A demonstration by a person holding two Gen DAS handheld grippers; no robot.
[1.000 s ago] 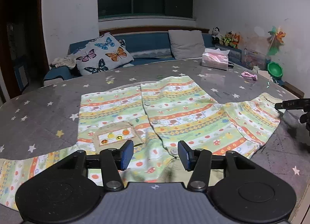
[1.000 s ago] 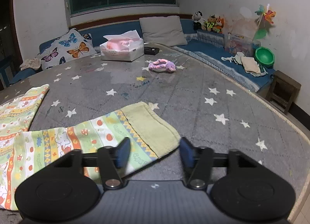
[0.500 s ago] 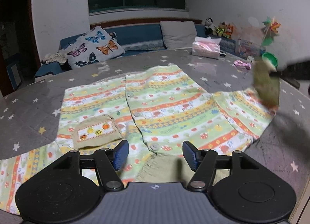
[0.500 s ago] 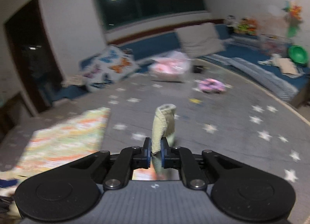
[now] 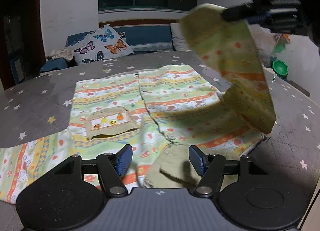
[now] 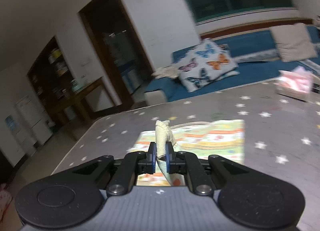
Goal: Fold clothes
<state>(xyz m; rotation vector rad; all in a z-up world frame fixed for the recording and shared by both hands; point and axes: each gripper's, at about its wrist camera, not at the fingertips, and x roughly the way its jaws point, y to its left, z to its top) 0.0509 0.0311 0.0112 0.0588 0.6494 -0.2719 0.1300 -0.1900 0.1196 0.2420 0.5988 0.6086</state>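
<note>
One patterned garment (image 5: pixel 160 99) lay spread on the star-print table (image 5: pixel 36 95), one sleeve raised.
The right gripper (image 6: pixel 160 156) pinched that sleeve's cuff (image 6: pixel 162 137) above the garment's right side; the left gripper (image 5: pixel 160 159) hovered, fingers spread, over the near collar.

No words, brands or numbers can be read in either view; the patch pocket (image 5: pixel 111 122) on the shirt (image 5: pixel 160 99), at about 10 o'clock from the left wrist view's centre, carries small round motifs, possibly fruit, without any lettering
</note>
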